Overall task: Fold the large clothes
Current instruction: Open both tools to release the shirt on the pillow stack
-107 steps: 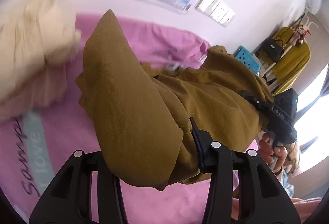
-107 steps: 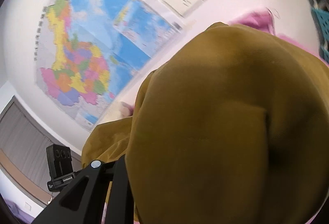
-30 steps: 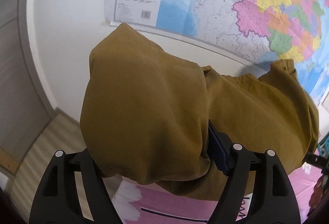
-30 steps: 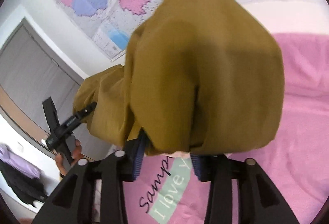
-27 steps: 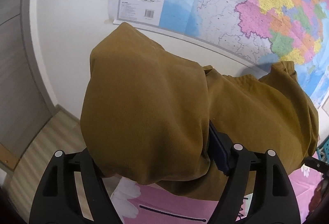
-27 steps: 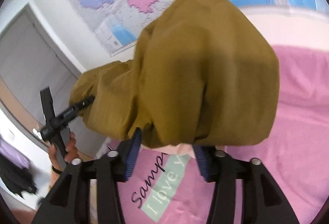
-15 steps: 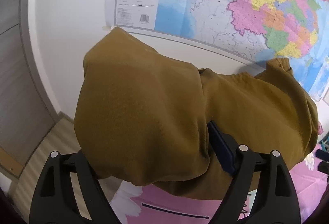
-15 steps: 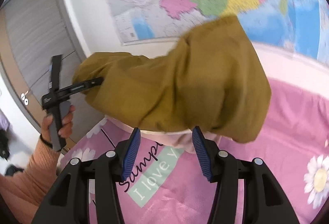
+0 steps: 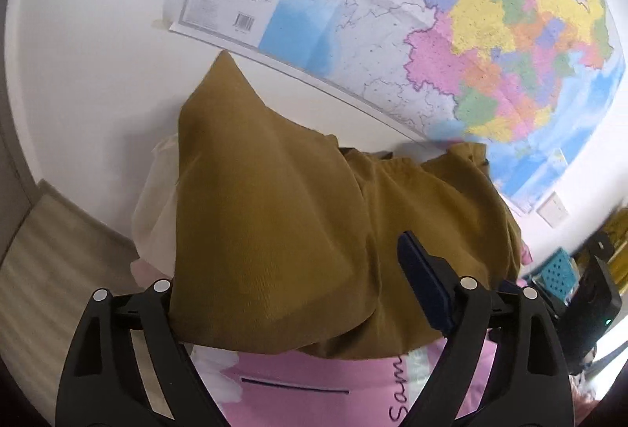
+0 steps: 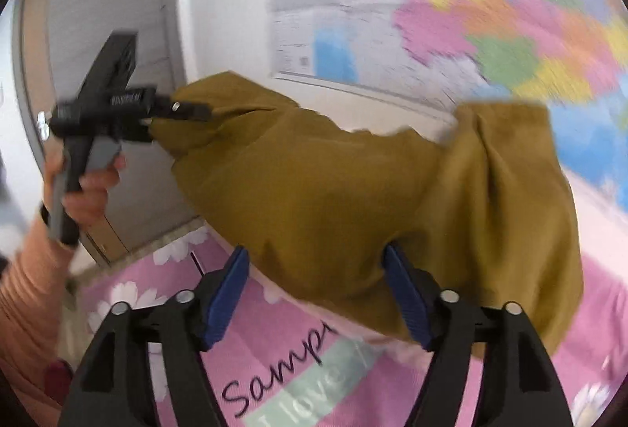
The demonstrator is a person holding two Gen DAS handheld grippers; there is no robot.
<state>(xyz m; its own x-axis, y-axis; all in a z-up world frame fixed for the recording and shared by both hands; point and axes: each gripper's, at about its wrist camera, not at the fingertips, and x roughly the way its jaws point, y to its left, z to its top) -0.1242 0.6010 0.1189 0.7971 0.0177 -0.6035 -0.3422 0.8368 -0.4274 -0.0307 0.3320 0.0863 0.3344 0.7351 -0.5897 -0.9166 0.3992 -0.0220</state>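
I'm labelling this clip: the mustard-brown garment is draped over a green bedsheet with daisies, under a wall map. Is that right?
Not quite: the bedsheet is pink, not green, as the right wrist view shows; only a small lettered patch is pale green. The rest holds: the mustard-brown garment lies over it, daisies are printed on it, and the wall map hangs above.

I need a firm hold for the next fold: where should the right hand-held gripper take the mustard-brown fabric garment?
Probably the bunched lower edge of the mustard-brown fabric garment, lying between the opening jaws of the right hand-held gripper. Come from the near side, below: there the folds gather thick, while the far corner hangs loose.
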